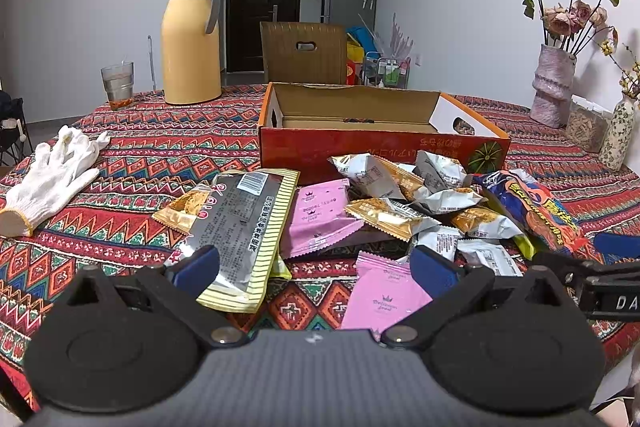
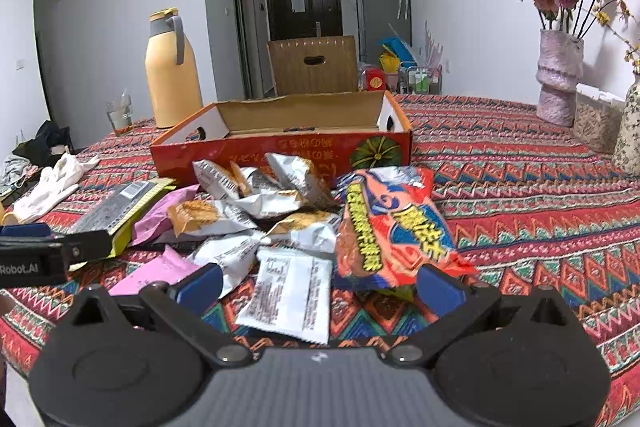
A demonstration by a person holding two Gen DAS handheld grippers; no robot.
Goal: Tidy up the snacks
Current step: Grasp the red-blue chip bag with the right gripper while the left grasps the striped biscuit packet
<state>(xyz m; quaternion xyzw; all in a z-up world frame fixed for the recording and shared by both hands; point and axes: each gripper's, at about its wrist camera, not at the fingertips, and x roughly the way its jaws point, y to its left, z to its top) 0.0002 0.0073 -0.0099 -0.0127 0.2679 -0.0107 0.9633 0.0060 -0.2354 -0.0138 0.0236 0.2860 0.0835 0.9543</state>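
Nearest the left wrist camera, the left gripper [image 1: 316,267] has its fingers spread wide and empty over a pink packet [image 1: 386,297] on the patterned surface [image 1: 132,163]. The right gripper [image 2: 320,285] is likewise wide open, holding nothing, with a white sachet [image 2: 292,297] between its fingers. The snack pile [image 2: 272,211] lies at twelve o'clock, just before the open red box [image 2: 280,151].

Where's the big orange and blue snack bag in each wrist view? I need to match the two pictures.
Left wrist: orange and blue snack bag at far right of the pile, right of the open left gripper.
Right wrist: centre, above the open right gripper.
Shared landmark: red cardboard box behind the pile.
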